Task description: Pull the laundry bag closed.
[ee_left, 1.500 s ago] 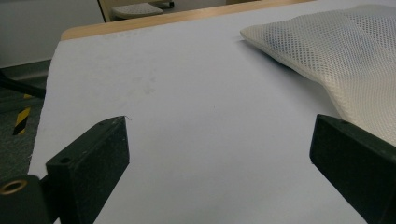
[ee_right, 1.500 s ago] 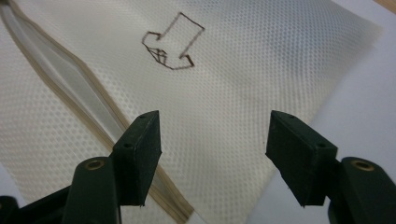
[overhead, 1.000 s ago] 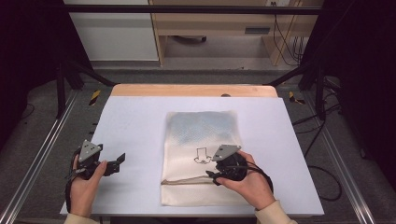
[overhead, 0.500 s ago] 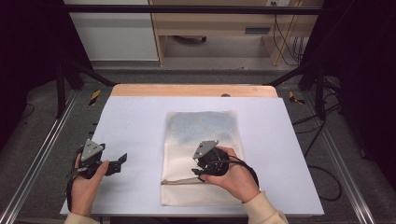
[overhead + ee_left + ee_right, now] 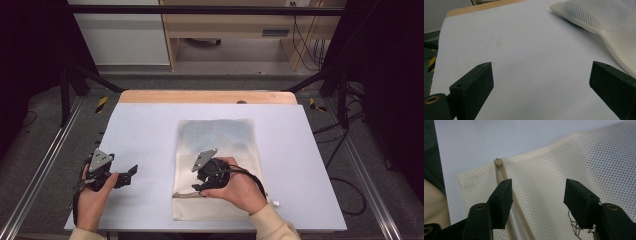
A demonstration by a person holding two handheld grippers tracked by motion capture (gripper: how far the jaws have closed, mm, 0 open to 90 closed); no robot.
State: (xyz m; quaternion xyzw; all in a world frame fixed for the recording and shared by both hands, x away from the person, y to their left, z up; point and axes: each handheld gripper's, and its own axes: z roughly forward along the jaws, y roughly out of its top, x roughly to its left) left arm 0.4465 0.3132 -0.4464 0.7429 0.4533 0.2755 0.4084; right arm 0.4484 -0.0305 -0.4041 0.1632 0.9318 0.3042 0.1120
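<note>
A cream mesh bag [image 5: 220, 140] lies flat on the white table [image 5: 145, 125], with its zipper [image 5: 186, 195] running along the near end. My right gripper [image 5: 198, 183] hovers over that end and points left. In the right gripper view the jaws [image 5: 537, 186] stand apart above the mesh [image 5: 549, 167], and the zipper [image 5: 500, 170] with its end stop passes by the left jaw. They have just been closing, with only flat mesh under them and nothing pinched. My left gripper [image 5: 131, 173] rests near the table's left front, open [image 5: 541, 67] over bare table, the bag [image 5: 604, 20] off to its right.
A wooden strip [image 5: 207, 96] edges the table's far side. Metal frame rails [image 5: 45, 165] run along both sides. A cabinet and cables stand beyond the table. A small white tag [image 5: 275, 203] sticks out at the bag's near right corner.
My right gripper has slid left across the bag's near end, toward the left end of the zipper. The left hand has stayed where it was.
</note>
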